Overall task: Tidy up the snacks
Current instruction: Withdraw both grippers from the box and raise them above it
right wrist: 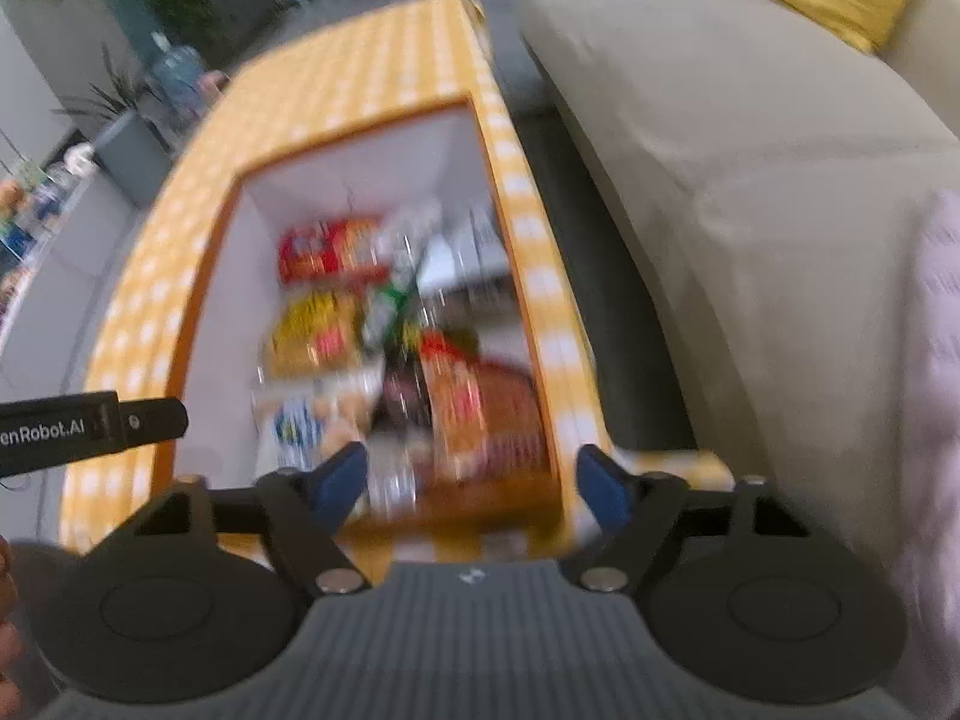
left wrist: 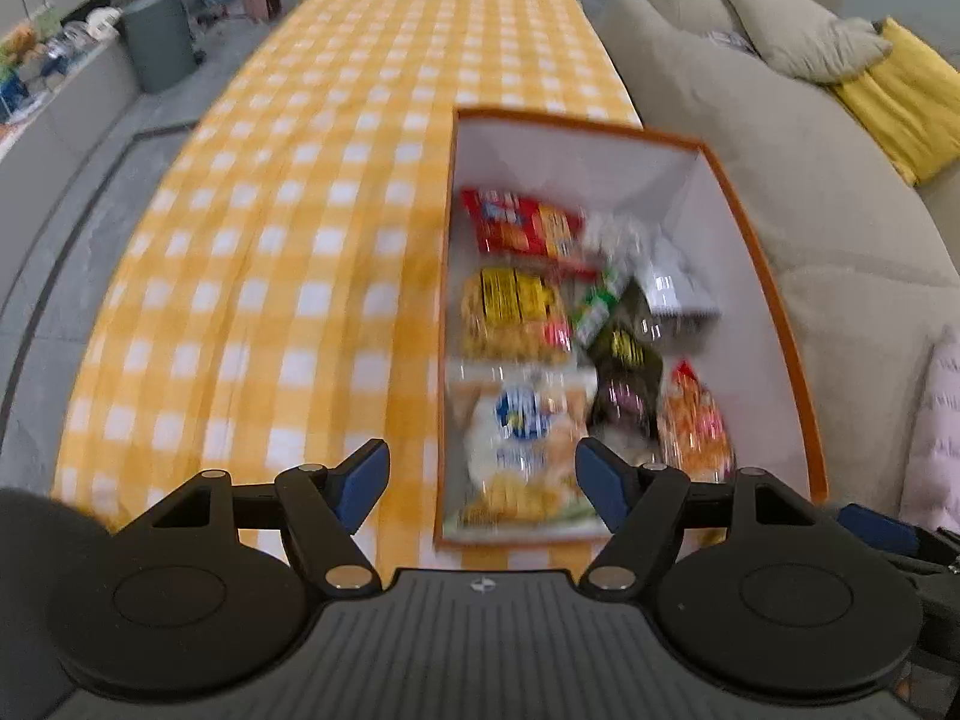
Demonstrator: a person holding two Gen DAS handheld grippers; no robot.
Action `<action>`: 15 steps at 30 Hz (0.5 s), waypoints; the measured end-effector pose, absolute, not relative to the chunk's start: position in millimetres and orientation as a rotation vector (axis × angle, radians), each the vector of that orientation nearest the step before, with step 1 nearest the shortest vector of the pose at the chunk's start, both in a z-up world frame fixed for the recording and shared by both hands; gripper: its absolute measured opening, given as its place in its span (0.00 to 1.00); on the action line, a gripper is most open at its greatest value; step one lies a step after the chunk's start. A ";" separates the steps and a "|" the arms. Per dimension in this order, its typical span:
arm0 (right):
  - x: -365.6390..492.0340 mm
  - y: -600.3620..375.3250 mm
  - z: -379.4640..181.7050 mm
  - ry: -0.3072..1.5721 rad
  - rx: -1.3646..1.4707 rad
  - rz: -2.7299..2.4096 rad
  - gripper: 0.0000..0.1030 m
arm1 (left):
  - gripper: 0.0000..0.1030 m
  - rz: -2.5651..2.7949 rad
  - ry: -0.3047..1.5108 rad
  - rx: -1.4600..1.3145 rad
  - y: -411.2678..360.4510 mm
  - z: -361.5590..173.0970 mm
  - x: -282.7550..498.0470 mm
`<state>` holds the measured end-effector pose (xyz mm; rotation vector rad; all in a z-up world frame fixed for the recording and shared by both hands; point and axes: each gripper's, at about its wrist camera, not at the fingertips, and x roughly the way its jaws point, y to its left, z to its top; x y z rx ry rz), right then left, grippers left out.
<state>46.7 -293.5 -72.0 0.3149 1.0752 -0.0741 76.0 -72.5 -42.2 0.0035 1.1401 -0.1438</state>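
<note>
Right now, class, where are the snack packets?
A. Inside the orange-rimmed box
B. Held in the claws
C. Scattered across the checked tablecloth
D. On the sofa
A: the snack packets all lie inside the orange-rimmed box standing on the checked tablecloth.

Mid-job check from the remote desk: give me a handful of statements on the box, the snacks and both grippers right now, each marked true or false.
1. The left gripper is open with nothing between its fingers. True.
2. The right gripper is clamped on a snack. False: it is open and holds nothing.
3. The box is empty. False: it holds several snack packs, among them a red pack and a yellow pack.
4. The box stands on a yellow checked cloth. True.
5. Loose snacks lie on the cloth outside the box. False: none shows there.
6. A beige sofa stands beside the table. True.
</note>
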 end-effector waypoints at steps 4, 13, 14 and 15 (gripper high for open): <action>31.5 -278.8 -67.6 1.126 0.267 -0.077 0.95 | 0.81 -0.140 1.183 0.022 -69.7 -45.0 68.3; 25.9 -265.2 -61.0 1.248 0.318 -0.021 0.97 | 0.81 -0.170 1.178 0.045 -75.7 -18.3 50.5; 25.6 -265.5 -56.9 1.244 0.321 -0.024 0.97 | 0.81 -0.171 1.183 0.052 -77.9 -16.1 50.4; 25.7 -266.1 -52.2 1.242 0.329 -0.027 0.97 | 0.81 -0.172 1.189 0.057 -79.9 -12.7 50.0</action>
